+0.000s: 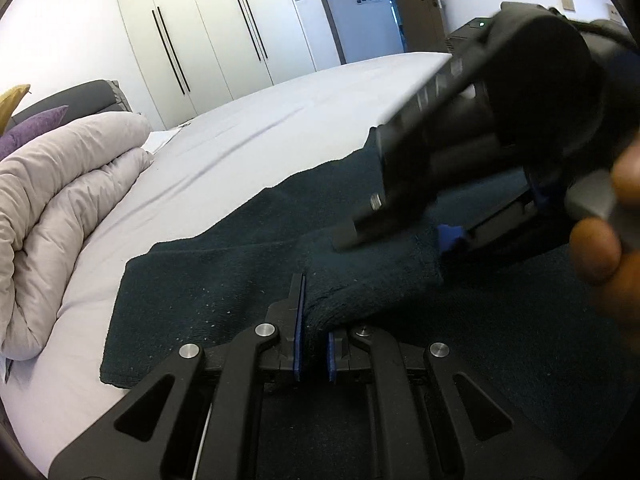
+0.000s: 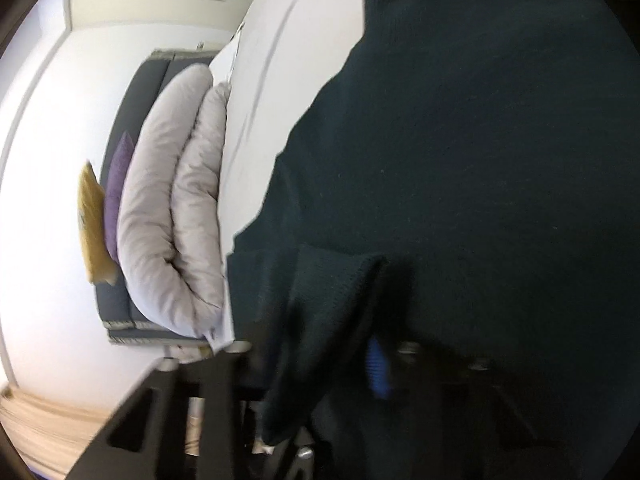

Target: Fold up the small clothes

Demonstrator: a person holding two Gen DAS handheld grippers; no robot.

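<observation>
A dark teal knit garment lies spread on the white bed. My left gripper is shut on a raised fold of the garment's sleeve, pinched between its blue pads. My right gripper comes in from the upper right, held by a hand, and grips the same fold further along. In the right wrist view, which is rolled sideways and blurred, the garment fills the frame and a fold of it sits between the right gripper's fingers.
A rolled grey duvet lies at the head of the bed with a purple pillow and a yellow pillow behind it. White wardrobes and a doorway stand beyond the bed. A black device sits past the bed's far corner.
</observation>
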